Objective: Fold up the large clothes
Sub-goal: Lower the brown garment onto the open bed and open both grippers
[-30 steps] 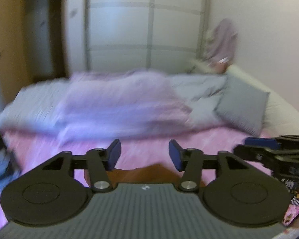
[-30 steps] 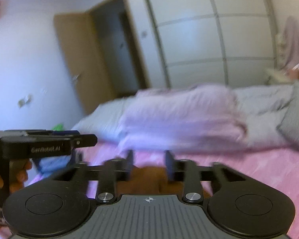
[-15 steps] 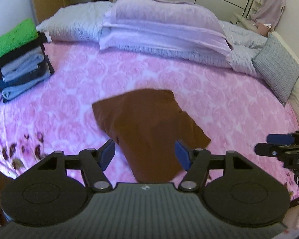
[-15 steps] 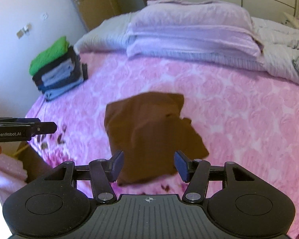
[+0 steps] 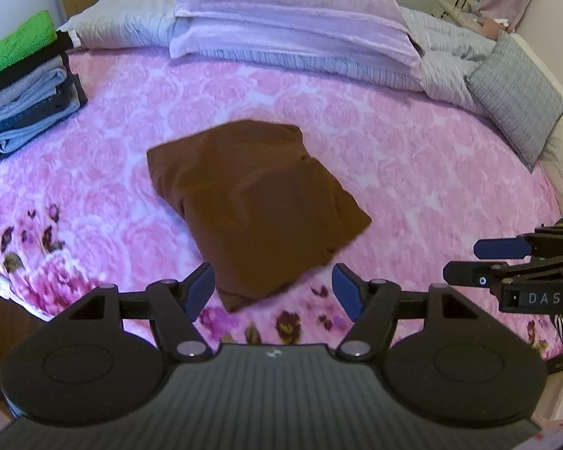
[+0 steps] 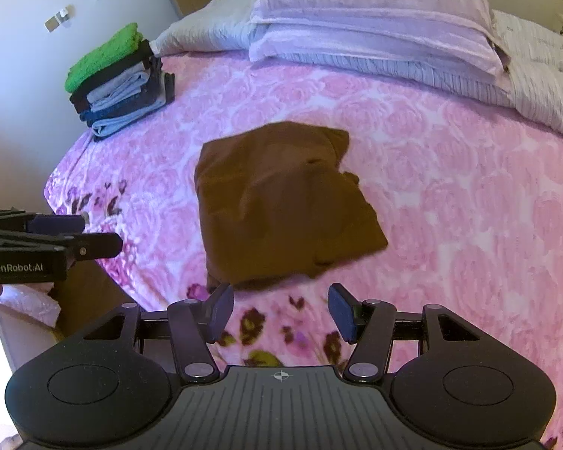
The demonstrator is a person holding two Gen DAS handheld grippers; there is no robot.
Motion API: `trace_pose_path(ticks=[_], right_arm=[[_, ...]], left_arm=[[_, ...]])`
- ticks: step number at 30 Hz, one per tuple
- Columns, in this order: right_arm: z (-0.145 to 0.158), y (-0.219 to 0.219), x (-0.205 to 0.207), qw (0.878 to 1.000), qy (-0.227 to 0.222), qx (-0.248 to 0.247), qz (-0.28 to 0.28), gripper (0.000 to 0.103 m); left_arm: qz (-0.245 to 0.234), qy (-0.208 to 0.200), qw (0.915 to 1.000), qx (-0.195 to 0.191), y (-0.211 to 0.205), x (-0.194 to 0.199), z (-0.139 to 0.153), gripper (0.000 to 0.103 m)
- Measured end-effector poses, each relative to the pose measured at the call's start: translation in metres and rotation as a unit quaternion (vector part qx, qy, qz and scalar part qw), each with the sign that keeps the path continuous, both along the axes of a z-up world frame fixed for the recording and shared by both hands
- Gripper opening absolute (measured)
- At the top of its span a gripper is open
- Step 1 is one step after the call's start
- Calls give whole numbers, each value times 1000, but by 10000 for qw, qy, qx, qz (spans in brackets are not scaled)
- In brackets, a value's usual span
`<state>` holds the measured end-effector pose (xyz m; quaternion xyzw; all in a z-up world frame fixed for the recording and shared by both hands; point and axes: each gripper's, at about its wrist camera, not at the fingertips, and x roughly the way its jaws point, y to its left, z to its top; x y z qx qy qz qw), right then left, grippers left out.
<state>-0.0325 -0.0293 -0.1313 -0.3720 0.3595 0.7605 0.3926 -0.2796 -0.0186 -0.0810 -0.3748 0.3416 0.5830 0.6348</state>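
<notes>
Holding both tools above the near edge of the bed [image 5: 431, 157], you have the left claw [image 5: 272, 290] spread wide with nothing between its blue pads, and the right claw [image 6: 281, 313] equally wide apart and empty. The brown garment [image 5: 255, 202] lies folded in a rough rectangle on the pink rose bedspread, just ahead of both claws and touching neither. A stack of folded clothes [image 6: 120, 78] sits at the bed's far left corner.
</notes>
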Motion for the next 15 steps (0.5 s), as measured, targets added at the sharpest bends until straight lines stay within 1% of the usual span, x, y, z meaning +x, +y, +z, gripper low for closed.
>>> trace_pose_path(ticks=[3,7,15], right_arm=[[-6,-5,11,10000,14,-81,1,53],[-4,-8,21,9999,56,-57,77,53],[-6,-3,27,9999,92,-88,70,53]], left_arm=[[-31,24,9999,-98,-5,14,-5,65],[-87,60,9999,-117,-8,28,-6,65],[-78,116,9999,-100,-5,37,-5,65]])
